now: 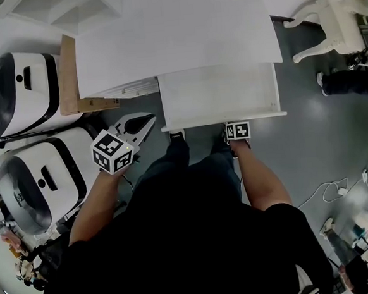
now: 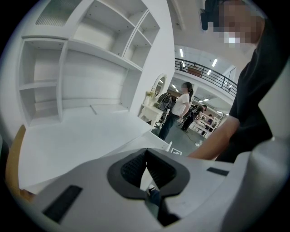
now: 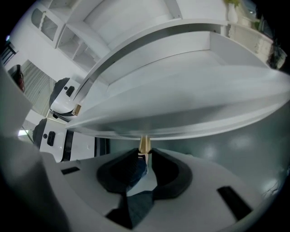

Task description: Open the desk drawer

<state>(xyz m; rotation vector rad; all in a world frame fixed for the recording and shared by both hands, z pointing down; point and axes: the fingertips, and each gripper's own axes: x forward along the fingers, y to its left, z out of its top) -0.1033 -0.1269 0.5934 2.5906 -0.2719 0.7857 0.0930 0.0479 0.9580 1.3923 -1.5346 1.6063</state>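
The white desk has its drawer pulled out toward me, and the inside looks bare. My right gripper is at the middle of the drawer's front edge. In the right gripper view the drawer front fills the top, and a small brass knob hangs below it. The right gripper has its tips closed against that knob. My left gripper hangs free to the left of the drawer, shut and empty. In its own view the left gripper has its pads meeting at the tip.
Two white rounded machines stand left of the desk beside a wooden panel. A white ornate stool sits at the top right. A cable lies on the grey floor. A standing person shows beyond the desk's shelves.
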